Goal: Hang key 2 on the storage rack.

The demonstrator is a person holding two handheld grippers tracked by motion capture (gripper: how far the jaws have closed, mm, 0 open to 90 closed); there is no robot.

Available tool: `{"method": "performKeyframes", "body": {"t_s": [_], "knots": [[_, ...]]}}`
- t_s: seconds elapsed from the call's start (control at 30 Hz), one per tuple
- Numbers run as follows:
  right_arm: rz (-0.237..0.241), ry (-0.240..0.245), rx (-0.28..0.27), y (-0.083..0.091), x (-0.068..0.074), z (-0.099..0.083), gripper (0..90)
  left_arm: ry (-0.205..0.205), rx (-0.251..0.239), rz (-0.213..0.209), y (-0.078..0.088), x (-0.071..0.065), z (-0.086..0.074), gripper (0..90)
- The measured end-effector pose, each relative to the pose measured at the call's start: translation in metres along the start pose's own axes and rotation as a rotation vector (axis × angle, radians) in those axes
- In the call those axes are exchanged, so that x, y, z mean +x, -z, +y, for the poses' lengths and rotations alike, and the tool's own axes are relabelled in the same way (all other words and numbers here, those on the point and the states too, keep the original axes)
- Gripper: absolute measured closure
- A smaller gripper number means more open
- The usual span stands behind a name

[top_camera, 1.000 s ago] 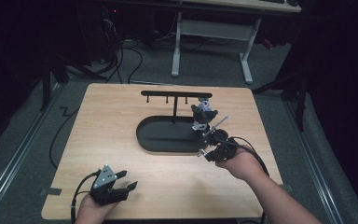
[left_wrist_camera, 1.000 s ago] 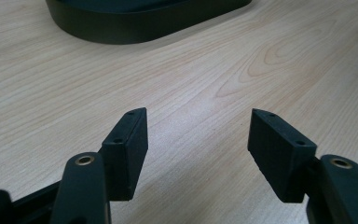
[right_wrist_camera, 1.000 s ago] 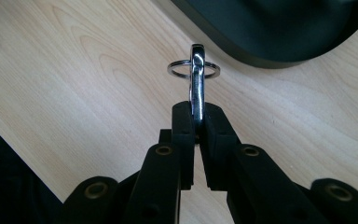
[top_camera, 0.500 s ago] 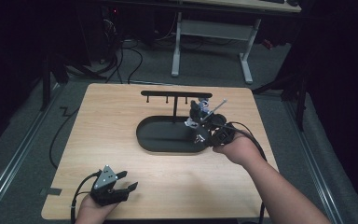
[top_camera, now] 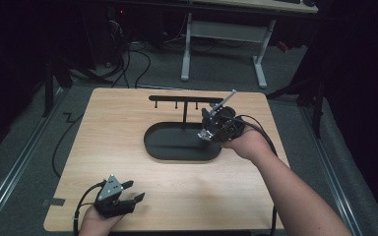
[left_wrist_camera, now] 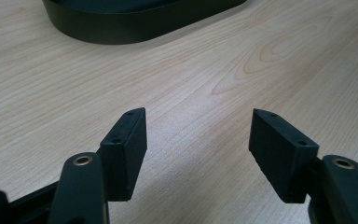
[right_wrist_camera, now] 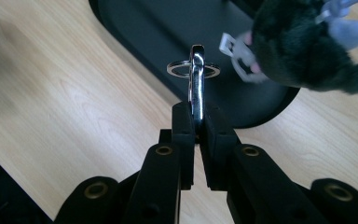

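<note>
Right gripper view: right claw [right_wrist_camera: 196,116] clamped tight on metal clasp [right_wrist_camera: 196,79] of plush keychain [right_wrist_camera: 303,46].

Stand [top_camera: 184,115] on tray [top_camera: 177,147] at table [top_camera: 128,167] centre; plush keychain [top_camera: 216,120] at tray's two o'clock.

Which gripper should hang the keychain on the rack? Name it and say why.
Right. The right gripper is shut on the keychain's metal clip and is up beside the rack. The left gripper is open on nothing, near the table's front edge.
</note>
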State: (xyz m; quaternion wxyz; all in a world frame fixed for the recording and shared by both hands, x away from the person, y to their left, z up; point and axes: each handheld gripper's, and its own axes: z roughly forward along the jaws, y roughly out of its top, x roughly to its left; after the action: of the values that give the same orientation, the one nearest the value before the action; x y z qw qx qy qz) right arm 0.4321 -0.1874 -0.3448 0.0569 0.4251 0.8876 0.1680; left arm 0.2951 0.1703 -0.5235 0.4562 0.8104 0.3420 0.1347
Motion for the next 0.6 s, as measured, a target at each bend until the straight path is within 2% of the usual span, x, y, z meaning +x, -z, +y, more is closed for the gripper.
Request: {"method": "performKeyframes", "body": {"t_s": [0.17,0.2,0.43,0.57,0.6], "knots": [[0.004,-0.033,0.005,-0.001,-0.006,0.009,85.4,0.007,0.0,0.0,0.001,0.002,0.0,37.5],[0.005,-0.019,-0.001,-0.002,-0.007,0.011,85.4,0.008,0.001,0.001,0.001,0.002,0.0,37.5],[0.011,-0.015,0.01,-0.005,-0.01,0.023,85.4,0.01,0.001,0.006,0.002,0.002,-0.002,37.6],[0.018,-0.04,0.016,-0.002,-0.011,0.032,85.3,0.008,0.008,0.004,0.002,0.003,-0.002,37.5],[0.015,-0.03,0.02,-0.001,-0.012,0.033,85.3,0.007,0.009,0.004,0.002,0.003,-0.002,37.5]]}}
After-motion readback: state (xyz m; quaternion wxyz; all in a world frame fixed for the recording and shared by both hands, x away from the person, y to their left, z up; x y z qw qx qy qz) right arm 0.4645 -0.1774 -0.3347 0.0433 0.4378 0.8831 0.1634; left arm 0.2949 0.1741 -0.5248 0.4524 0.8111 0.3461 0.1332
